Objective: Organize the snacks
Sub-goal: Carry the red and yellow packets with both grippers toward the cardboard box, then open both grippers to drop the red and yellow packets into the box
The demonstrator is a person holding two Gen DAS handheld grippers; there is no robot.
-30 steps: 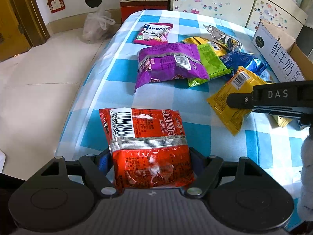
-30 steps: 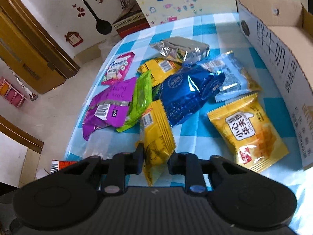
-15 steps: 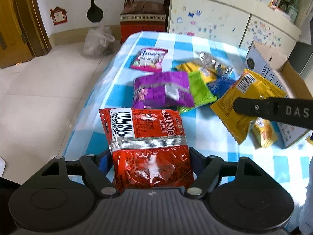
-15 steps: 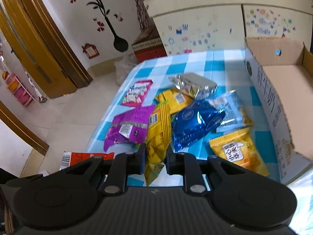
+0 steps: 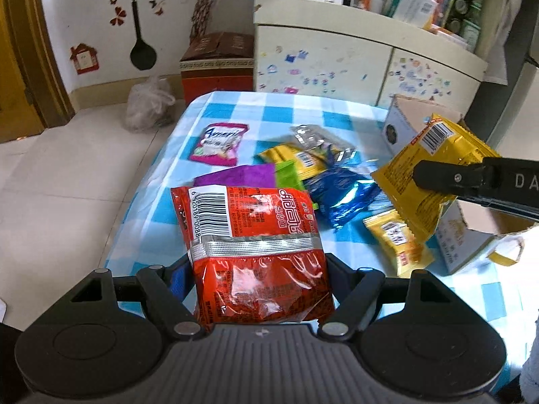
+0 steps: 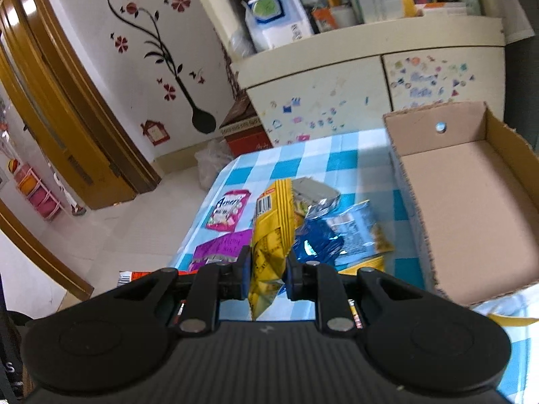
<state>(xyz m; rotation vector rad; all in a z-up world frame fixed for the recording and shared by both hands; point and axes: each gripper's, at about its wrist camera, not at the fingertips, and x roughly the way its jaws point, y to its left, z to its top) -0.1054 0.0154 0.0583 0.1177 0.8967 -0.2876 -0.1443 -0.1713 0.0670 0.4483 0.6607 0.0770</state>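
Pinching a red snack packet [image 5: 259,252] between the fingers [image 5: 168,279] of the left gripper [image 5: 259,289], jaws standing fairly wide around its full width, pads pressing both side edges. Showing the packet's back: white barcode panel at the far left corner, a silvery seam band running across the middle, glossy crinkled red film below, white lettering along the top. Hanging clear above the near edge of the blue-and-white checked table [image 5: 340,114].

Lying further along on the cloth: a pink packet [image 5: 217,144] by itself towards the far left, a purple packet [image 5: 239,175] and a green one [image 5: 286,176] partly hidden behind the red one, then a yellow packet [image 5: 299,160], a silver foil packet [image 5: 316,138], a crumpled shiny blue packet [image 5: 340,195], and a small yellow packet [image 5: 397,242] just beside an open cardboard box [image 6: 471,202].

Gripping, on the right, a tall yellow packet [image 6: 273,235] edge-on in the right gripper [image 6: 266,277], jaws nearly together, blue pads squeezing its lower part, barcode end pointing up and away, bottom corner drooping below the fingers, held off the table to the left of the box.
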